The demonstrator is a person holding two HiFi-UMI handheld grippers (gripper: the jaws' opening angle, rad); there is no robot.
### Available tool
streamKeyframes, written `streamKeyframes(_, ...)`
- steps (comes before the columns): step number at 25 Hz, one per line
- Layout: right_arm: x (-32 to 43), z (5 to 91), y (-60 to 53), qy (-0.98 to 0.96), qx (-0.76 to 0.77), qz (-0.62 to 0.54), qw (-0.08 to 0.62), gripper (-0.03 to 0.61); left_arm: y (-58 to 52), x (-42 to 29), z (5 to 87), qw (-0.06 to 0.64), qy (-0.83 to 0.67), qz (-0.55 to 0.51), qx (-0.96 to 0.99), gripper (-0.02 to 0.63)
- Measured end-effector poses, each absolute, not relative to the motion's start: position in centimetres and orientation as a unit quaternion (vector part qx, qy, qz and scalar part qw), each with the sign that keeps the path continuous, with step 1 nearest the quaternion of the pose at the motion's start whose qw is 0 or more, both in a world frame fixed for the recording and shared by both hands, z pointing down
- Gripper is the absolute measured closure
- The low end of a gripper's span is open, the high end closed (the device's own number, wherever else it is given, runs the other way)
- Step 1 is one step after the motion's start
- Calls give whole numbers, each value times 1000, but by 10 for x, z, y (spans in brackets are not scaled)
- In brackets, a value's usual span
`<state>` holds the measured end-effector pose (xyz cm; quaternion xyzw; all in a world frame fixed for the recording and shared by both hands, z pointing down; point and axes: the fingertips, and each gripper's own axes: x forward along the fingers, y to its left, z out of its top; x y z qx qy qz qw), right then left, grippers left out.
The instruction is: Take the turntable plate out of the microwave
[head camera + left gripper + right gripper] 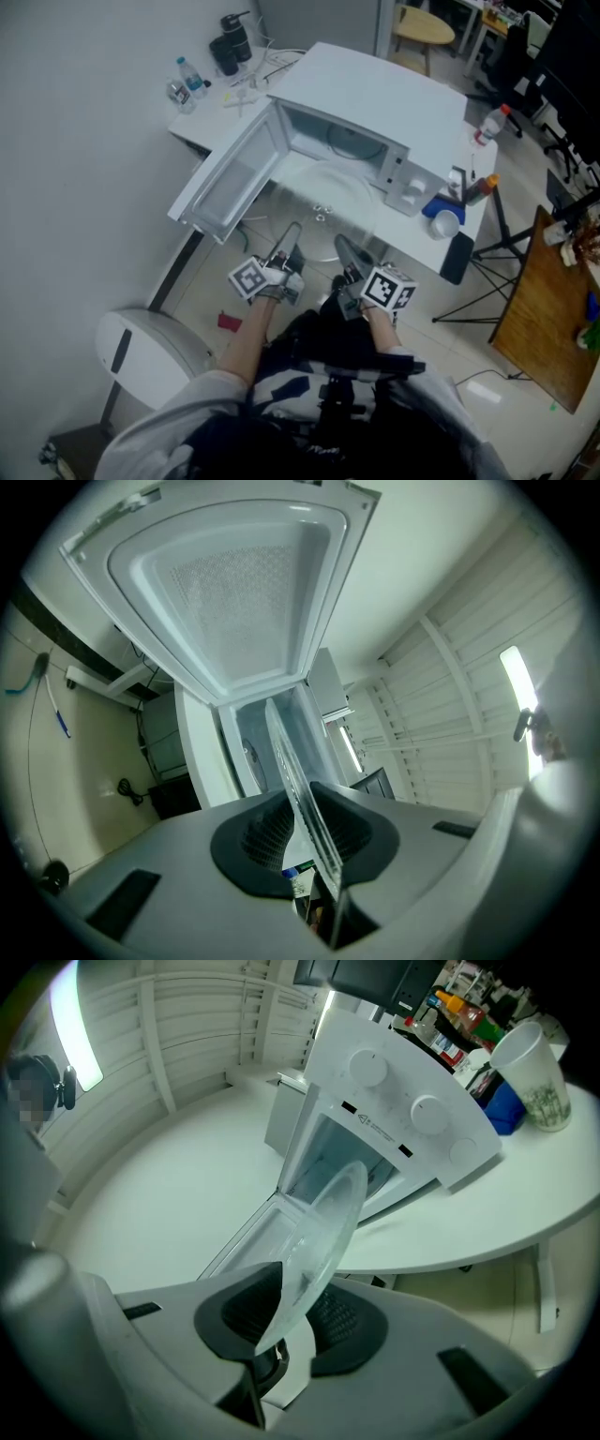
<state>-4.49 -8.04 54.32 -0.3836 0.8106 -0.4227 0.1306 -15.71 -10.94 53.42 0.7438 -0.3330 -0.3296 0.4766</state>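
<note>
right tongs [286, 1321]: both dark ribbed pads [246, 1312] press on the rim of the clear turntable plate [323, 1232], one on each face. the plate runs edge-on from the tongs toward the white microwave [375, 1101]. the microwave door [246, 1241] stands open just beside the plate. the control panel [417, 1124] carries two round knobs [367, 1070]. the microwave sits on a white table [506, 1208]. a white cup [534, 1072], a blue object [502, 1110] and bottles [452, 1012] stand near the panel.

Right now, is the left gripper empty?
No, the left gripper clamps the edge of the clear round glass turntable plate.
</note>
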Motion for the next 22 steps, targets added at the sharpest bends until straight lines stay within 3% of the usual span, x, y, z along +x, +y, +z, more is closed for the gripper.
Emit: streamKeyframes(22,-51,526,-79,821,-380,-406,127,489,-107,-163,517,467,-326,-345,746,565)
